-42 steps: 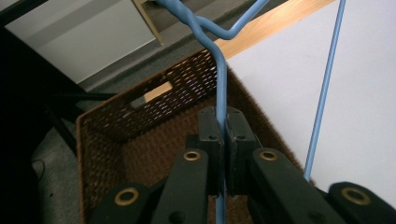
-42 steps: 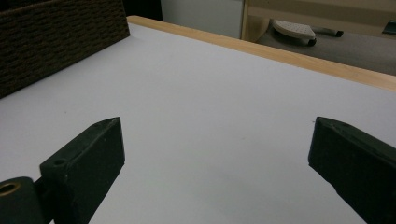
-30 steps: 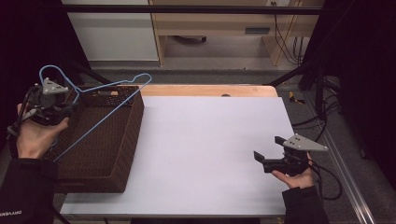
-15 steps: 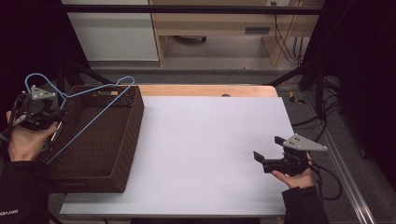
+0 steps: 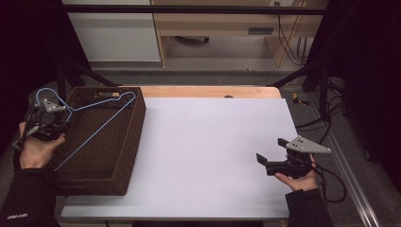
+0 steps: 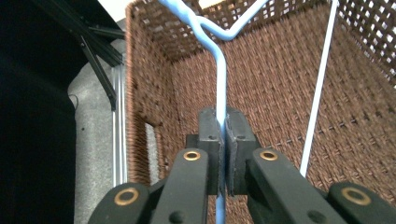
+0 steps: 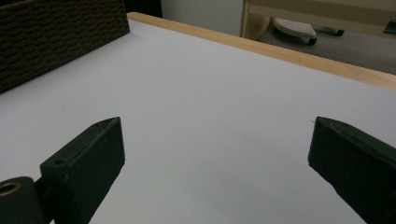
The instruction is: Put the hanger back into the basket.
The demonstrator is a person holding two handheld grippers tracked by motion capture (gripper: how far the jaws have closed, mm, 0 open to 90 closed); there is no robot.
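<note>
A light blue wire hanger (image 5: pixel 97 118) lies slanted across the top of the dark brown wicker basket (image 5: pixel 126 156) at the table's left end. My left gripper (image 5: pixel 49 120) is at the basket's left rim, shut on the hanger's neck. In the left gripper view the pads (image 6: pixel 208 128) pinch the blue wire (image 6: pixel 220 79), with the basket's woven inside (image 6: pixel 271 93) beyond. My right gripper (image 5: pixel 272 158) rests low over the table's right side, open, nothing between its jaws; its fingertips (image 7: pixel 100 140) frame bare white tabletop (image 7: pixel 210 107).
The white tabletop (image 5: pixel 208 151) has a wooden strip (image 5: pixel 208 92) along its far edge. Black frame bars (image 5: pixel 302 71) and cables (image 5: pixel 331 123) stand off the right side. Cabinets (image 5: pixel 113 33) stand behind the table.
My left gripper has sunk with the hanger, bringing it from above the basket's far left corner down onto the basket. The right gripper has stayed still.
</note>
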